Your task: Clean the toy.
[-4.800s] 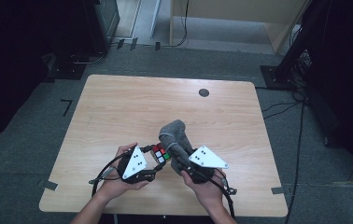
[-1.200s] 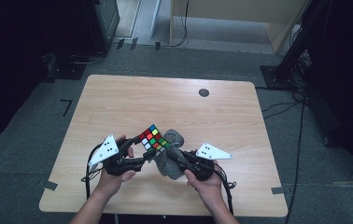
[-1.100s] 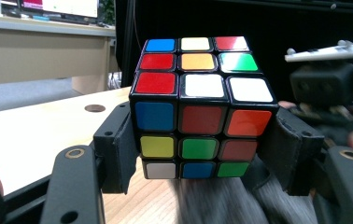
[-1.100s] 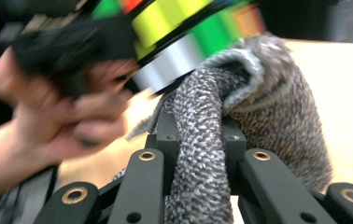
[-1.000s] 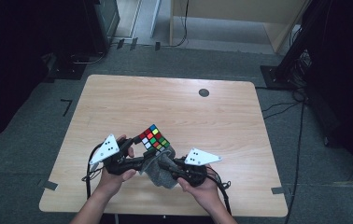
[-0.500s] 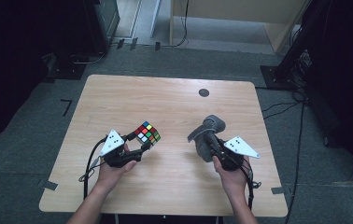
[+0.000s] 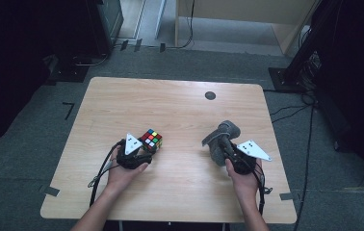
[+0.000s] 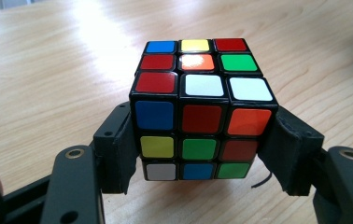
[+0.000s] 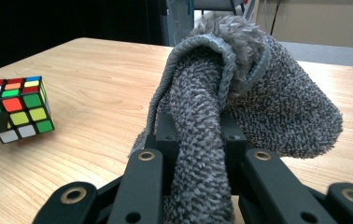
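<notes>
In the high view the puzzle cube (image 7: 151,140) sat at the lower left of centre on the wooden table (image 7: 180,106), clamped in the left gripper (image 7: 144,149), while the grey cloth (image 7: 220,139) hung bunched at the lower right of centre in the right gripper (image 7: 226,147). The two were well apart, with bare wood between them.

In the left gripper view the cube (image 8: 202,112) filled the middle of the frame, both black jaws pressed flat against its side faces, so that gripper was clenched on it. The cube seemed to be just above the tabletop or resting lightly on it; I could not tell which. In the right gripper view the cloth (image 9: 240,98) draped over and between the jaws, which were pinched tight on a fold of it, and the cube (image 9: 18,108) showed small at the left edge.

The work looked like wiping the cube with the cloth, and this moment read as a pause between wipes or the end of them. The next move would probably call for either bringing the cloth to a fresh face of the cube or setting both down, easing each one onto the wood before letting go.
</notes>
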The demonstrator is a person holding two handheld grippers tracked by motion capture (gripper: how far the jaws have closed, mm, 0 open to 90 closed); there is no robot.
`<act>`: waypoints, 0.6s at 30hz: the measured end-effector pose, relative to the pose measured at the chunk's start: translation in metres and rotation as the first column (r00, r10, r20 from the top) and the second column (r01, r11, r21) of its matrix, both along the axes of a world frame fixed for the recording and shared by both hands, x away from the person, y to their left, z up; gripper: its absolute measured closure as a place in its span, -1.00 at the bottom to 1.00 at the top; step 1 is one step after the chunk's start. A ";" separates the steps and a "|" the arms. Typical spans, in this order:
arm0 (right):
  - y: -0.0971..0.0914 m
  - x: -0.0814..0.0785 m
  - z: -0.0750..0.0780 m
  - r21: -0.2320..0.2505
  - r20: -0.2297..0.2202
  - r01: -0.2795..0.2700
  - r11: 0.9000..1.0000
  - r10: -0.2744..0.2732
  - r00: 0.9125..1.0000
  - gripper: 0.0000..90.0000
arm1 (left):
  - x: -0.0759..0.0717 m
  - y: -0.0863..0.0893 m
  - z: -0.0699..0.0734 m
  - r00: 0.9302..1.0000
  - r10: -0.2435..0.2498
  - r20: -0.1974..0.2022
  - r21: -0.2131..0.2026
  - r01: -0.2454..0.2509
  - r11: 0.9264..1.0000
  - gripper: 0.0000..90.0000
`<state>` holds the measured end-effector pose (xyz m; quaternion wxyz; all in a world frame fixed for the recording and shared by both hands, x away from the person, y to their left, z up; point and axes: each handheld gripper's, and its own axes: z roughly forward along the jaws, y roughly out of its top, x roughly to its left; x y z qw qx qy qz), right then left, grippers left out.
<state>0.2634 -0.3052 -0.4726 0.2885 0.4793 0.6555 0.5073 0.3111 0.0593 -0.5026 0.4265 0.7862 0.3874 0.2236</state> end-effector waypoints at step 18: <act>0.005 0.007 -0.007 -0.021 -0.024 -0.010 1.000 0.010 1.000 0.71 | 0.004 0.002 -0.003 0.995 0.017 -0.098 -0.027 -0.020 0.999 -0.58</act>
